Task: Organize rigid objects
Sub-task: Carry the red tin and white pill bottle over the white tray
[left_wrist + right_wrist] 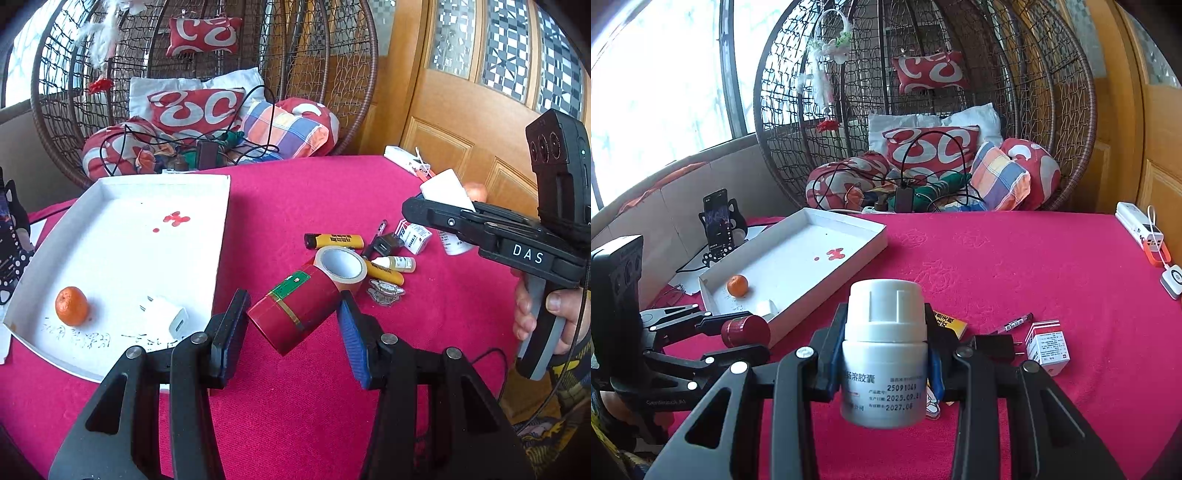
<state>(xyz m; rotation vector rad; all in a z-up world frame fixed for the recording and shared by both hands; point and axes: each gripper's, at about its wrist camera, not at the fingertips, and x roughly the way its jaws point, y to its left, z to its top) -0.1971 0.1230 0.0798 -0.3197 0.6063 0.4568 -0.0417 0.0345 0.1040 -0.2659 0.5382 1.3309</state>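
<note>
My left gripper (293,310) is shut on a red canister (295,314) with a green label, held tilted above the pink tablecloth beside the white tray (221,221). In the tray lie a mandarin (71,306) and a white charger plug (168,317). My right gripper (886,328) is shut on a white pill bottle (886,354), held upright over the table. In the left wrist view that right gripper (439,206) hovers at the right with the bottle (445,186). The right wrist view shows the canister (744,330) at the left, close to the tray's near corner (768,317).
A tape roll (341,264), a yellow lighter (334,240), a dropper bottle (397,263), a small medicine box (1047,345), a pen (1015,322) and a black adapter (386,244) lie clustered on the cloth. A phone on a stand (718,225) is left of the tray. A wicker chair (923,110) stands behind.
</note>
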